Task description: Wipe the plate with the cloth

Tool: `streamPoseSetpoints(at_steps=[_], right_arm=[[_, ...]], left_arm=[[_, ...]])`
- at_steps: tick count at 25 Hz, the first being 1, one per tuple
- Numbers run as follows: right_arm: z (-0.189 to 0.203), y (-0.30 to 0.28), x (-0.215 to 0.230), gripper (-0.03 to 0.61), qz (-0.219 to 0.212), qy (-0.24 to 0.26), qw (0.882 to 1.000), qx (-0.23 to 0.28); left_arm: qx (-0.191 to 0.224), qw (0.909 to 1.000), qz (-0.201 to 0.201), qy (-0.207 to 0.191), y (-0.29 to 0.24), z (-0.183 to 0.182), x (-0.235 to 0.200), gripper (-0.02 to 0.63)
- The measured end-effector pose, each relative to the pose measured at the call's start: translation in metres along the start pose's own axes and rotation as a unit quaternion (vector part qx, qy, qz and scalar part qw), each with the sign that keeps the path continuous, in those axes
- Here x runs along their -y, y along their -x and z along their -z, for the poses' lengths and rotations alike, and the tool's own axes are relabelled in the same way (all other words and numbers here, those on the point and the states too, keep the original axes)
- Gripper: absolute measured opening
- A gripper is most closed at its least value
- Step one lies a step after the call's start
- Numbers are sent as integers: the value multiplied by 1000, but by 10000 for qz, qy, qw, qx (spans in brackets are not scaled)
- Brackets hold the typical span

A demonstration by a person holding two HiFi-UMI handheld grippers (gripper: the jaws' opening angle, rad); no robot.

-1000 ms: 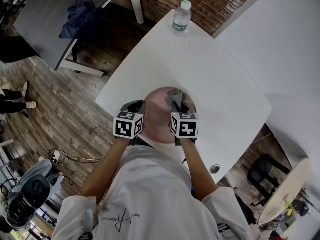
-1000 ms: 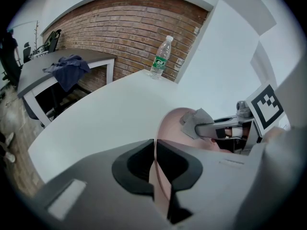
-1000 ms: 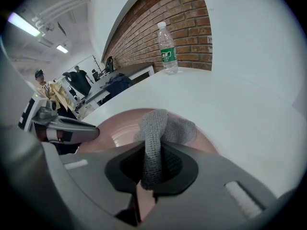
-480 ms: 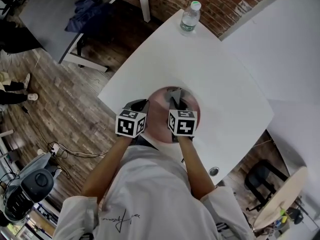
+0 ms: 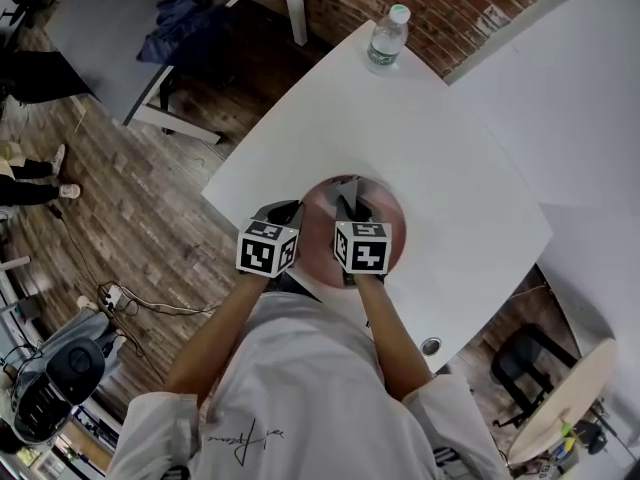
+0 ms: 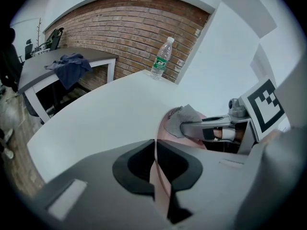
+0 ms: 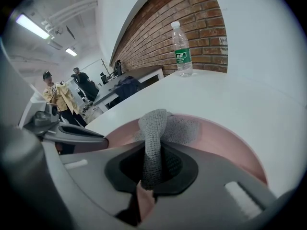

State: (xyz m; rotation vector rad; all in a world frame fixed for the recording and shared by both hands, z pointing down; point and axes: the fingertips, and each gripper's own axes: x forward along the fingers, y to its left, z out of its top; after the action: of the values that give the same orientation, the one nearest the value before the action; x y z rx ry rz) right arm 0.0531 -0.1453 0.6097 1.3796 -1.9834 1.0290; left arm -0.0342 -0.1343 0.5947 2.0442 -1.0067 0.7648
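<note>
The left gripper (image 6: 157, 164) fingers pinch the plate (image 7: 218, 140) by its rim. The right gripper (image 7: 149, 169) fingers clamp the cloth (image 7: 154, 123), which hides the plate's centre.

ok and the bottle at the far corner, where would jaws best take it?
Likely the bottle, at its green label, coming level from the near side. It stands upright, cap on, slim and round; its far side sits by the table edge.

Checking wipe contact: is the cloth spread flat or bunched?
Bunched: the cloth runs as a rolled strand out of the right gripper's shut jaws, its free end crumpled on the plate.
</note>
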Motion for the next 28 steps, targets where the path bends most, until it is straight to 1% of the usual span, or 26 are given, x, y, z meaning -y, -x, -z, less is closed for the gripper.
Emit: streamPoseSetpoints(at_steps=[3,15,28], right_arm=[[1,1,-3,29,-4,-3,10000,-10],[1,-5,-15,29,-103,132,9999,-36],[6,-7,-30,31,-309,238,9991,-152]], left_arm=[[-9,10000,11,-37,2,0,1,29],[28,10000,8,21,1,0,-2,29],[25,9999,19,123,1,0,-2,29]])
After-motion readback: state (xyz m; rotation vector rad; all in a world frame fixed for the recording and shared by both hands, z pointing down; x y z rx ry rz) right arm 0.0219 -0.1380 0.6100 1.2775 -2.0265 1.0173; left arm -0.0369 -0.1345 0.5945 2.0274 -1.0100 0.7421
